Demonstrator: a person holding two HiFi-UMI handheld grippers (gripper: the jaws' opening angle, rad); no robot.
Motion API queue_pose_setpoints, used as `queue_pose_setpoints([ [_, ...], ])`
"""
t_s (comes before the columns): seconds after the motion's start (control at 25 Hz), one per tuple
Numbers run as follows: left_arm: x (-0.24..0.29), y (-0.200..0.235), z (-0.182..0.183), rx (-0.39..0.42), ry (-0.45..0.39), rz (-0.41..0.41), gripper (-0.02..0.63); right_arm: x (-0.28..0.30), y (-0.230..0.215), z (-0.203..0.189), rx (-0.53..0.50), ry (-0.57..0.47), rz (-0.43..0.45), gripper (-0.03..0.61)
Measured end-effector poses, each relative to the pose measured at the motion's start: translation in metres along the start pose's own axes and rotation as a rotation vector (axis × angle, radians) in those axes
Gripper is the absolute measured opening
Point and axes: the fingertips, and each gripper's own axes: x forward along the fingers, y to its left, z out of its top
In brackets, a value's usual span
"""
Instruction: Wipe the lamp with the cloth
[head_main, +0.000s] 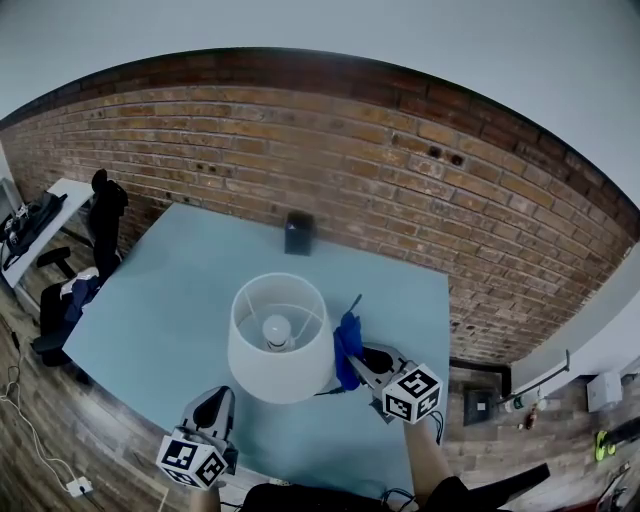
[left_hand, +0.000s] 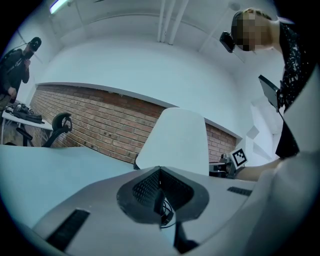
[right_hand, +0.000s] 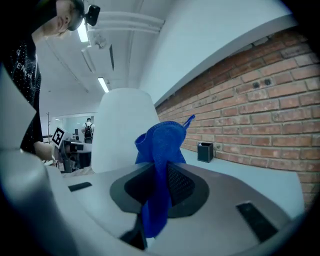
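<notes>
Right claw (right_hand: 161, 180) grips the blue cloth (right_hand: 161, 142) beside the white lamp (right_hand: 122, 127).

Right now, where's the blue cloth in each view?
Head view: cloth just right of the lampshade, held by the right gripper.
Left gripper view: not in it; the lampshade stands at centre.
Right gripper view: cloth at centre, clamped between the jaws.
Shared landmark: the white lampshade, seen in all three.

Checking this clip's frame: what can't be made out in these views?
Lamp base: hidden beneath the shade in the head view.
Cloth touching the shade or not: head view only overlaps them; right gripper view leaves it unclear.
Dark box: contents too small to tell in any view.
</notes>
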Motion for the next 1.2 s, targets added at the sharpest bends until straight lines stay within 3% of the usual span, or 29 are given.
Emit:
queue_pose_setpoints([
  [0.08, 0.001, 0.005, 0.001, 0.002, 0.001, 0.005, 0.009, 0.001, -0.013, 0.001, 0.006, 0.022, 0.007, 0.060],
  [0.2, 0.002, 0.016, 0.007, 0.010, -0.010, 0.028, 0.009, 0.000, -0.028, 0.055, -0.001, -0.062, 0.087, 0.060],
  [0.4, 0.002, 0.029, 0.020, 0.014, -0.034, 0.064, 0.009, -0.001, -0.011, 0.178, 0.081, -0.225, 0.461, 0.060],
  [0.52, 0.001, 0.032, 0.015, 0.010, -0.026, 0.075, 0.009, 0.009, 0.004, 0.208, 0.089, -0.252, 0.594, 0.060],
  [0.68, -0.001, 0.034, 0.009, -0.005, -0.008, 0.087, 0.009, 0.033, 0.011, 0.186, 0.091, -0.210, 0.625, 0.060],
  [0.84, 0.000, 0.033, 0.004, -0.012, 0.006, 0.086, 0.009, 0.046, -0.007, 0.153, 0.208, -0.197, 0.611, 0.060],
  [1.2, 0.006, 0.026, -0.003, -0.018, 0.024, 0.071, 0.010, 0.083, -0.047, 0.058, 0.315, 0.069, 0.489, 0.060],
])
